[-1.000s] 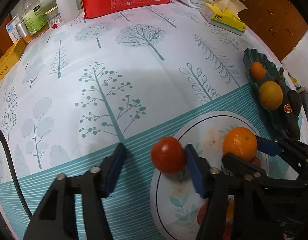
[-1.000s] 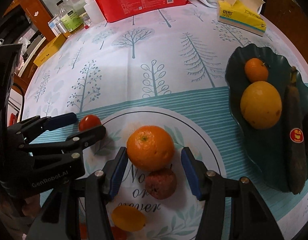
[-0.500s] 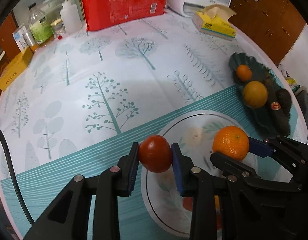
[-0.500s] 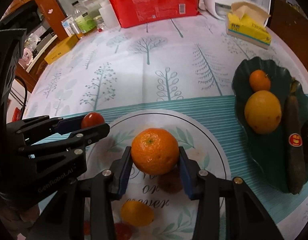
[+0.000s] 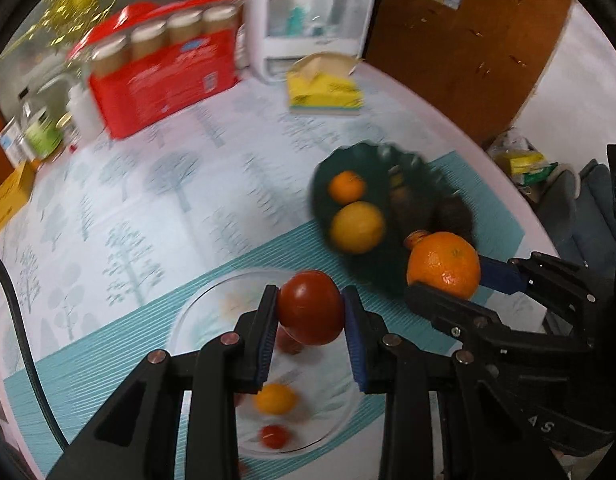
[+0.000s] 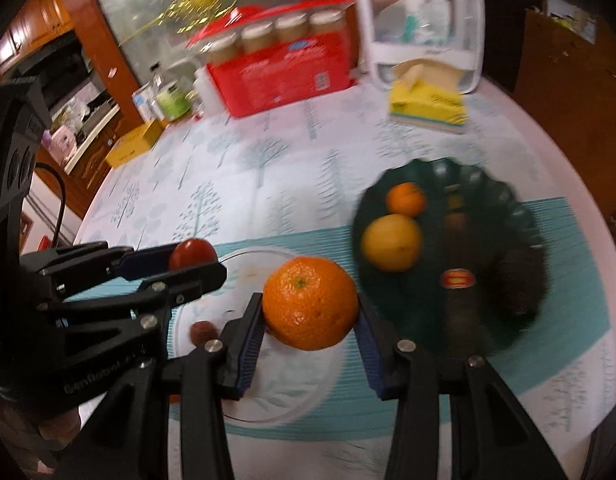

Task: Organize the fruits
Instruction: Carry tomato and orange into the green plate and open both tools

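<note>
My left gripper [image 5: 310, 312] is shut on a red tomato [image 5: 311, 307] and holds it in the air above the white floral plate [image 5: 196, 312]. My right gripper [image 6: 310, 314] is shut on a large orange [image 6: 310, 303], lifted between the white plate [image 6: 284, 404] and the dark green dish [image 6: 524, 216]. The green dish [image 5: 428, 184] holds a small orange [image 5: 346, 187], a yellow citrus [image 5: 358, 227], a dark banana and another dark fruit. A small yellow fruit [image 5: 275, 399] and small red fruits [image 5: 274, 436] remain on the white plate.
At the table's far side stand a red package [image 5: 164, 84], a white appliance [image 5: 308, 20], a yellow tissue box [image 5: 326, 90], bottles [image 5: 40, 132] and a yellow box [image 5: 8, 200]. The tree-print cloth [image 5: 168, 184] lies between them and the plates. A wooden cabinet [image 5: 488, 40] stands at the right.
Both grippers closed on their fruits, then lifted them off the white plate. Both have risen and swung right toward the green dish; the view is motion-blurred.
</note>
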A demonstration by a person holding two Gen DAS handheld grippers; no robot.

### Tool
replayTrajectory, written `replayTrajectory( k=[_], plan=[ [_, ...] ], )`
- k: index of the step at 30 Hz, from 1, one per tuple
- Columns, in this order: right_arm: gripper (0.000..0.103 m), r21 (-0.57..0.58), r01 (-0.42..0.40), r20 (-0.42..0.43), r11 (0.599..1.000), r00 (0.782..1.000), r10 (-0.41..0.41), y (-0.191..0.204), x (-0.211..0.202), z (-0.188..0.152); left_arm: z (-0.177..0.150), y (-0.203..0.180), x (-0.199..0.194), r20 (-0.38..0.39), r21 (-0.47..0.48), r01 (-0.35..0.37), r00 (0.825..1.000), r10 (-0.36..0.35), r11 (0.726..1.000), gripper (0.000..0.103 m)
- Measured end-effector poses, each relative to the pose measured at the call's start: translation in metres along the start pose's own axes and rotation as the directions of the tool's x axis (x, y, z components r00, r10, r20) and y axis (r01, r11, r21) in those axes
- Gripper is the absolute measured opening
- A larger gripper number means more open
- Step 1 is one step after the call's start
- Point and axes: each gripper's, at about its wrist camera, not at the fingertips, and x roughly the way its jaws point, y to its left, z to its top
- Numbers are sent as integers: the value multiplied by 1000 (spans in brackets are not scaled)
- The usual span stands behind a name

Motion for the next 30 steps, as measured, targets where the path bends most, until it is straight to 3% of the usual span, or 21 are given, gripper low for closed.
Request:
replayTrajectory(
  k=[10, 17, 23, 30],
  plan=[
    [44, 28, 121, 60, 992, 991, -123, -102, -23, 36, 50, -76, 39, -8, -28, -25, 1000, 25, 999, 30],
    [44, 95, 119, -28, 988, 993, -117, -165, 19, 60, 60, -88, 103, -115, -69, -79, 991, 71, 994, 30],
    [44, 124, 107, -100, 987, 990, -94, -188, 65, 63, 53, -91, 142, -199, -94, -110, 976, 90, 989, 30],
    [46, 124, 74, -164, 989, 985, -54, -190, 96, 60, 53, -100, 150, -201, -71, -130, 973, 114, 989, 32]
  ],
)
